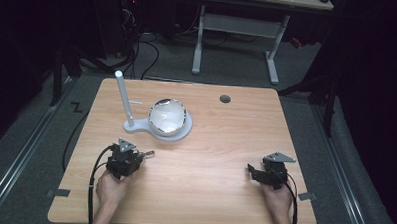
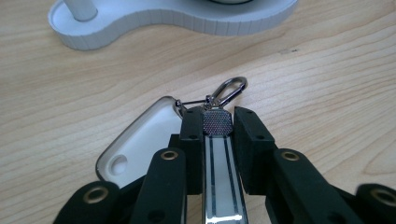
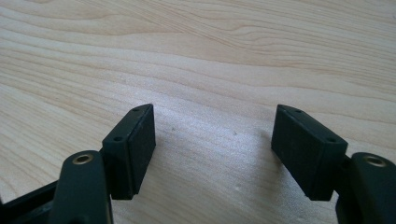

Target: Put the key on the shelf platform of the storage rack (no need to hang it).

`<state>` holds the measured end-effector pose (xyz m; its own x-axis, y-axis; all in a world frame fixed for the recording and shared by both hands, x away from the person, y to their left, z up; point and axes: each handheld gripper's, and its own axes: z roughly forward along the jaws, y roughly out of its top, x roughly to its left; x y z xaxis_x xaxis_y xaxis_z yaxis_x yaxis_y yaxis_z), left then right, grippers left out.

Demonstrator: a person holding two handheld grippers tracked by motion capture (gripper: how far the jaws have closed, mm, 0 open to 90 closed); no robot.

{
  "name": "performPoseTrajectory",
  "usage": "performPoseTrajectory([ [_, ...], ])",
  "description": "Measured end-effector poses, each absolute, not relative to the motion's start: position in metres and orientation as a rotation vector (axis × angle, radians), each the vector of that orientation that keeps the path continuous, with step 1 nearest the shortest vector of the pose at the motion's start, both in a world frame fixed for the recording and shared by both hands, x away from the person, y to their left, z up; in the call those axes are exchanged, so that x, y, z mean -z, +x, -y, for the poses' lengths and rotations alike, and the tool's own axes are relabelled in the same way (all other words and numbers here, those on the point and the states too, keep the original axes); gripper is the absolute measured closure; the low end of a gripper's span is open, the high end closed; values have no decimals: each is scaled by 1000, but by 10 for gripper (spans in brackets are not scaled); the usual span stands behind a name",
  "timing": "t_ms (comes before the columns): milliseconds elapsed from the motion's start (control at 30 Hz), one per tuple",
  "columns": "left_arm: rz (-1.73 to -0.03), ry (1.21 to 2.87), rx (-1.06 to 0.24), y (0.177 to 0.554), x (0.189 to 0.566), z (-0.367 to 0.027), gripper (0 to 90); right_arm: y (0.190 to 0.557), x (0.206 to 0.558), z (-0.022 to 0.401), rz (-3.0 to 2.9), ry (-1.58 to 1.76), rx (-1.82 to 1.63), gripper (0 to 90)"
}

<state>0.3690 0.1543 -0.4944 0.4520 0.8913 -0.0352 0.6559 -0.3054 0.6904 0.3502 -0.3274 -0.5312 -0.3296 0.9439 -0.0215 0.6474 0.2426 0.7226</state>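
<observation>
On the wooden desk (image 1: 210,157), the left gripper (image 2: 217,122) was clamped on a flat strap (image 2: 219,172) ending in a textured metal tab, from which a small metal snap clasp (image 2: 229,91) stuck out forward over the wood. Beside the jaws, on their left in the left gripper view, lay a white tag-shaped piece (image 2: 140,144) joined to the clasp by a thin ring; exactly what the item was could not be told. It sat near the person's left edge of the desk, short of the white stand (image 1: 158,128) with its upright post (image 1: 123,97) and the shiny bowl (image 1: 167,116) resting on the stand's round end.

The item looked light and small. The strap probably flexed, while the clasp and tab looked stiff, smooth and likely slippery, so the flat strap just behind the tab seemed the surest place to pinch it, as it was held.

The right gripper (image 3: 215,140) hovered low over bare wood near the person's right edge, its jaws spread wide, holding and touching nothing.
</observation>
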Motion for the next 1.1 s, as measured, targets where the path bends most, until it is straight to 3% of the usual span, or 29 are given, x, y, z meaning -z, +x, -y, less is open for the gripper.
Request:
performPoseTrajectory([
  [1100, -1146, 1973, -492, 352, 426, -160, 743, 350, 531, 327, -2064, 1452, -865, 310],
])
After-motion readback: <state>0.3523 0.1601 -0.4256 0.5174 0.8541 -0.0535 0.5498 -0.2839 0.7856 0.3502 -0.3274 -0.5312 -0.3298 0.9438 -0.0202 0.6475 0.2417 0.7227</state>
